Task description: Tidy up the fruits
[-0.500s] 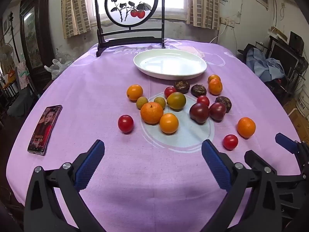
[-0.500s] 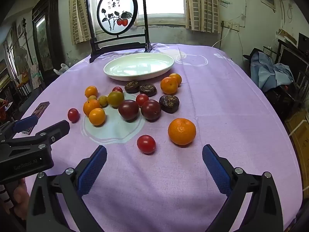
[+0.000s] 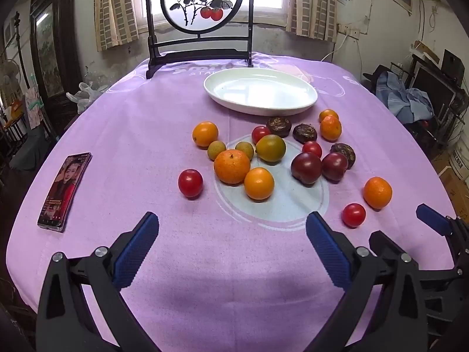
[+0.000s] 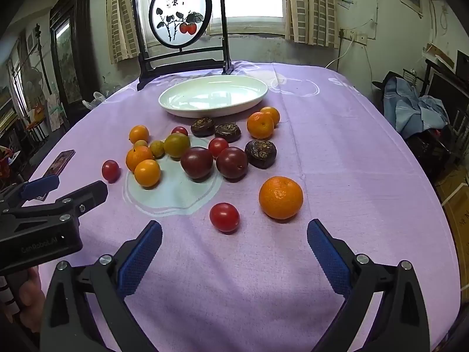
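Note:
Several fruits lie loose on the purple tablecloth: oranges, red tomatoes, dark plums, brown passion fruits, small green ones. An empty white oval plate [image 3: 260,91] stands behind them, also in the right wrist view [image 4: 213,95]. My left gripper [image 3: 233,237] is open and empty, short of an orange [image 3: 259,183] and a red tomato [image 3: 190,182]. My right gripper [image 4: 234,246] is open and empty, just short of a red tomato [image 4: 224,216] and a big orange [image 4: 280,197]. The left gripper also shows at the left edge of the right wrist view [image 4: 63,187].
A phone [image 3: 65,187] lies near the table's left edge. A black-framed round painted screen [image 3: 202,14] stands at the back behind the plate. Chairs, clothes and boxes [image 4: 416,108] crowd the room to the right of the table.
Both grippers have edged slightly forward toward the fruits. Nothing was grasped and no fruit moved.

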`<action>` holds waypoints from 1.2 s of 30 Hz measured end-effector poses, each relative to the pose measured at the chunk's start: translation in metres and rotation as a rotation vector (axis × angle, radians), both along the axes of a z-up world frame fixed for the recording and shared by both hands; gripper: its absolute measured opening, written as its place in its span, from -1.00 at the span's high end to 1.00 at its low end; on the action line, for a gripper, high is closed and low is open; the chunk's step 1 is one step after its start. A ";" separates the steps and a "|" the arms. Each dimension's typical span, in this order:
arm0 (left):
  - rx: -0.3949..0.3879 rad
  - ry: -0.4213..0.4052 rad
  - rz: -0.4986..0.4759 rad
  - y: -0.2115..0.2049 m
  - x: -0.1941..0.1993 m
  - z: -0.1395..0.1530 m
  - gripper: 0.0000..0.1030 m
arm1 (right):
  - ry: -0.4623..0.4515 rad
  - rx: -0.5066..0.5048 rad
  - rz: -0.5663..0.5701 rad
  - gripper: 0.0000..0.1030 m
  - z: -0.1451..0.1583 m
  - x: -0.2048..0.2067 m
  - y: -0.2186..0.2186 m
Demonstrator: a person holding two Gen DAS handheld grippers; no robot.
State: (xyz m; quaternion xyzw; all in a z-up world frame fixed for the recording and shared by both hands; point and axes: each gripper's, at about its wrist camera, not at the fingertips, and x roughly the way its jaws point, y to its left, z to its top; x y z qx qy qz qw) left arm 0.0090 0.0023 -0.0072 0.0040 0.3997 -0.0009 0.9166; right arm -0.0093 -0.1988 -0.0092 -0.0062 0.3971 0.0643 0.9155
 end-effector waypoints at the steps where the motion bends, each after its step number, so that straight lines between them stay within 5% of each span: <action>1: -0.002 0.001 0.000 0.000 0.000 0.000 -0.91 | 0.002 -0.003 0.000 -0.93 0.000 0.000 0.000; 36: -0.024 0.020 0.012 0.007 0.000 -0.002 -0.91 | 0.002 -0.003 -0.015 -0.93 0.001 -0.002 -0.004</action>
